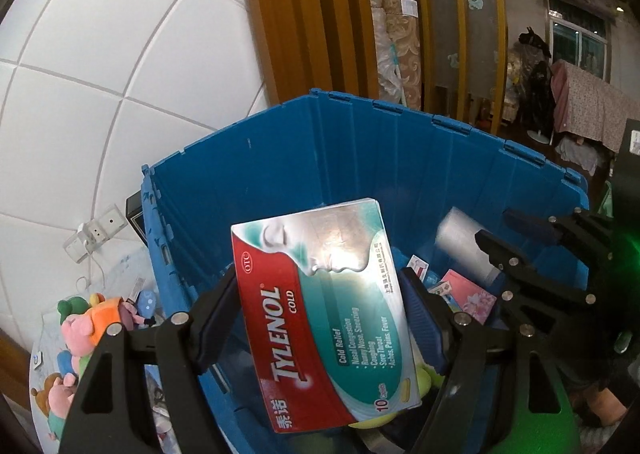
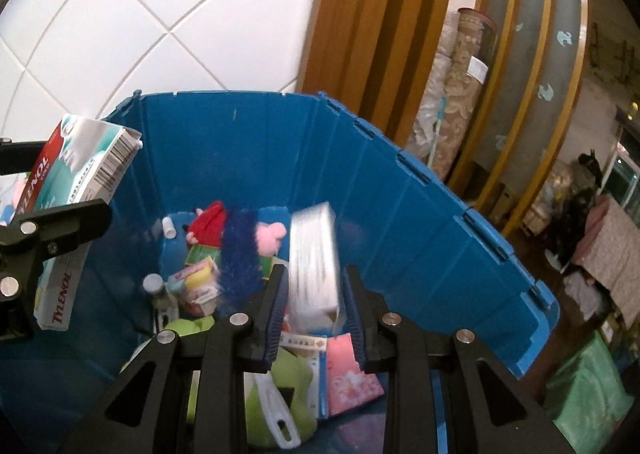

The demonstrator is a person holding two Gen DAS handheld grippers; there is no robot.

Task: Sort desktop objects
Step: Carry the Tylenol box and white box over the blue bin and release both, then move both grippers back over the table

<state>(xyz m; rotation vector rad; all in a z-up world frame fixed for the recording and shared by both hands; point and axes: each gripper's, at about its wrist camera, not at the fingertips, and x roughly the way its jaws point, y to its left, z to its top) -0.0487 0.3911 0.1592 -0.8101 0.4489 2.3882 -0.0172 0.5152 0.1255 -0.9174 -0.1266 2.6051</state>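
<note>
The left gripper clamps its blue-padded fingers on the long edges of a flat red, teal and silver Tylenol Cold medicine carton, held tilted over the open blue plastic crate. The right gripper has a motion-blurred white and silver box between its slightly parted pads; whether they press on it, I cannot tell. Beneath both, inside the crate, lie a red, blue and pink plush toy, a pink floral packet and a green soft toy.

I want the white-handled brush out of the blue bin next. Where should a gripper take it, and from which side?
Probably the white handle, from above: it lies exposed on the green plush near the blue bin front, slim enough for narrow jaws. Close across its width, not on the looped end. The brush head is hidden.
</note>
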